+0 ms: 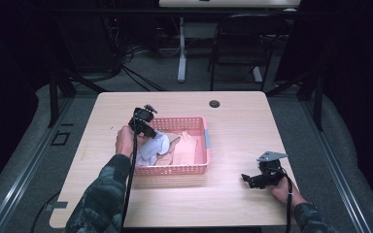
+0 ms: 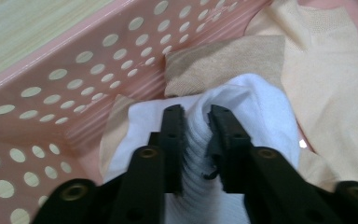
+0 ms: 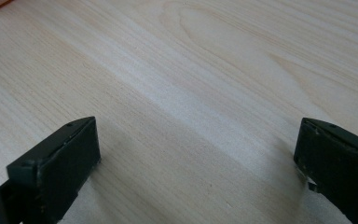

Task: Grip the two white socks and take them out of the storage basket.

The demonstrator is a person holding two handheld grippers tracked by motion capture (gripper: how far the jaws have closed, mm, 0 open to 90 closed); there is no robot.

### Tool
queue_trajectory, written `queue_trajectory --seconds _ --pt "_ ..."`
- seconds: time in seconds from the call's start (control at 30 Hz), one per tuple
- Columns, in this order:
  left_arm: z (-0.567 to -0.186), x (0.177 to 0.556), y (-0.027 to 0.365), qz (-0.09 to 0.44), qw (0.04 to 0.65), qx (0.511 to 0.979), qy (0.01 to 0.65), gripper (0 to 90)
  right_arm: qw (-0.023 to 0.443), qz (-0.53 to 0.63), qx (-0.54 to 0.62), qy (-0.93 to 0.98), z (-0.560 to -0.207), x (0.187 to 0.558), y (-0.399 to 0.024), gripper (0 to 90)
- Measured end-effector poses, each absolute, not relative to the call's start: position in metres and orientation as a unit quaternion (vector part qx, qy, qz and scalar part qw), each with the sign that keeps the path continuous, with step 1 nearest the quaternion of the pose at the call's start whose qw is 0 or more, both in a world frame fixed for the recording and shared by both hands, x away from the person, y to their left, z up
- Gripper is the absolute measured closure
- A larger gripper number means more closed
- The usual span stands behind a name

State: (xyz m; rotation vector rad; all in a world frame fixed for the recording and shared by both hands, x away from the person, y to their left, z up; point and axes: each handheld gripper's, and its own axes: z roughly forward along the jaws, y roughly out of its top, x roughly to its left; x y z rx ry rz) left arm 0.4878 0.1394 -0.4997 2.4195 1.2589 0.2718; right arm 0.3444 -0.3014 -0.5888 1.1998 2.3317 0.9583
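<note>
A pink perforated basket [image 1: 201, 127] sits mid-table and holds several socks: a white one [image 1: 154, 146], a tan one and a cream one [image 1: 185, 150]. My left gripper [image 1: 150, 135] reaches down into the basket's left end. In the left gripper view its jaws are shut on a ribbed fold of the white sock [image 2: 256, 105], which bunches between the pads; the tan sock [image 2: 214, 63] and cream sock [image 2: 326, 70] lie beyond. My right gripper [image 1: 247, 178] rests low over the bare table at the right, jaws wide open with only wood grain [image 3: 191, 93] between them.
The basket wall [image 2: 74, 88] rises close on the left of the held sock. A round cable hole [image 1: 214, 103] lies near the table's far edge. A chair and desk legs stand beyond the table. Bare wood lies right of the basket.
</note>
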Motion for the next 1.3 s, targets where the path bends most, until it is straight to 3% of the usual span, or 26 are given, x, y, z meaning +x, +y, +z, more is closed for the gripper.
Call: queue_trajectory --seconds 0.4,1.3 --pt "-0.469 0.472 0.148 0.133 0.238 0.859 0.434 81.9 0.172 0.338 0.422 0.823 -0.589 0.345 -0.302 0.0" --pt "-0.422 0.455 0.177 0.125 0.305 0.837 0.436 82.3 0.174 0.338 0.424 0.822 -0.589 0.344 -0.301 0.0"
